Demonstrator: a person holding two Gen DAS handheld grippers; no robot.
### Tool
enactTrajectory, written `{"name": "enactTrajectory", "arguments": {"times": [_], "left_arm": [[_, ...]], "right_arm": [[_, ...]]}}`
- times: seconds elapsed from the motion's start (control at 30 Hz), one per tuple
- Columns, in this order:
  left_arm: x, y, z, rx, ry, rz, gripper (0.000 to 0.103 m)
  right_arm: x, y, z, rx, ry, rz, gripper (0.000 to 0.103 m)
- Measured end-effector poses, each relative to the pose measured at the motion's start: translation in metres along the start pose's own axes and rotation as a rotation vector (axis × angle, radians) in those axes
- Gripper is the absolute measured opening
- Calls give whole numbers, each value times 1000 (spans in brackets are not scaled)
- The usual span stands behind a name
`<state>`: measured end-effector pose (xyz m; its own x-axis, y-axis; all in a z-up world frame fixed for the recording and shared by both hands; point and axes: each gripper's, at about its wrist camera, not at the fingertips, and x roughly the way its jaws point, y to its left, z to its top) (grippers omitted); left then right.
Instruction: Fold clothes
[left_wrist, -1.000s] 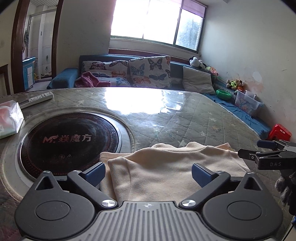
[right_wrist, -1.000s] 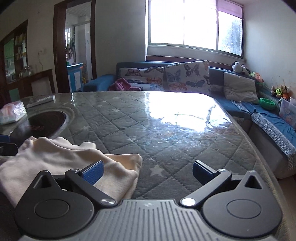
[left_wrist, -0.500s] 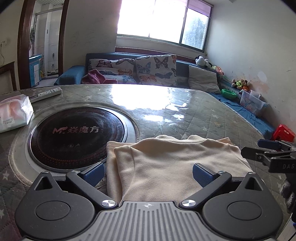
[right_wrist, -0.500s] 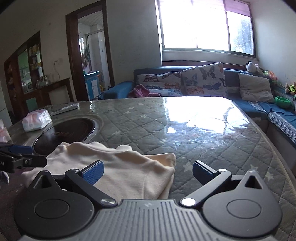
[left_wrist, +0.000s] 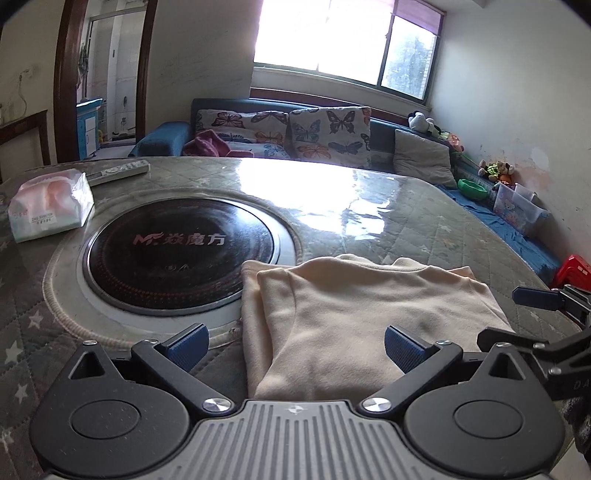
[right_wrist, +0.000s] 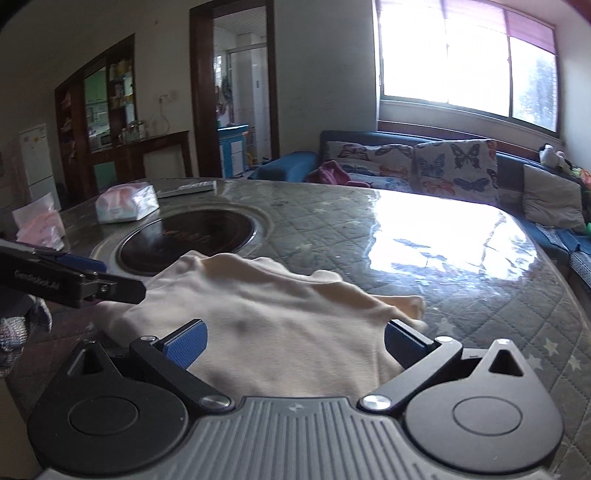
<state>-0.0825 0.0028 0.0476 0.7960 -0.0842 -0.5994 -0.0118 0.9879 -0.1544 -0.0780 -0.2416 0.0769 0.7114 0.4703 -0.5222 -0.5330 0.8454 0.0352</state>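
Two grippers hover over one garment, and we log them from left to right.

Left gripper (left_wrist: 295, 349): jaws spread wide, blue pads well apart, nothing between them. We hold it low over the near edge of the cream-coloured, soft knit garment (left_wrist: 362, 314). The garment's left folded edge runs forward from just inside the left pad; the right pad sits over the cloth. Ahead of the left pad lies the round black glass hotplate (left_wrist: 181, 254) set into the grey quilted table cover (left_wrist: 424, 229). Beyond it, further left, lie a white soft pack of tissues (left_wrist: 50, 206) and a grey remote control (left_wrist: 118, 171). Our judgement: the spread is kept so that either pad can drop onto a cloth edge.

Right gripper (right_wrist: 295, 345): jaws likewise wide open and holding nothing. The garment fills the gap between the pads and extends ahead of them; its right corner lies just beyond the right pad. The left gripper's finger crosses the view left of the left pad.

Garment: it lies on the table cover in at least two layers, the left side turned over in a straight crease, far edge wavy, surface smooth with a few shallow dimples. Such a lie fits either a part-folded piece awaiting another fold or a completed fold just let go; we cannot settle which.
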Motion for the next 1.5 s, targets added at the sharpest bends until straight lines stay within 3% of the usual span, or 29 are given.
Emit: {"name": "enactTrajectory", "arguments": {"times": [0.37,0.83,1.03,1.2,1.5], "left_arm": [[-6,17,-10,-45,23,30,103],[0,26,-19,-30,60,74,103],[-5,30,-17,-57,61,59,103],[-7,33,-10,-66,41,64,103],[3,46,-17,-87,98,101,103]], "right_arm": [[8,24,-1,-32,41,95,103],[14,32,-1,-90,45,66,103],[28,36,7,-115,50,38,103],[43,43,11,-133,61,52,103],[62,54,7,-172,93,69,103]]}}
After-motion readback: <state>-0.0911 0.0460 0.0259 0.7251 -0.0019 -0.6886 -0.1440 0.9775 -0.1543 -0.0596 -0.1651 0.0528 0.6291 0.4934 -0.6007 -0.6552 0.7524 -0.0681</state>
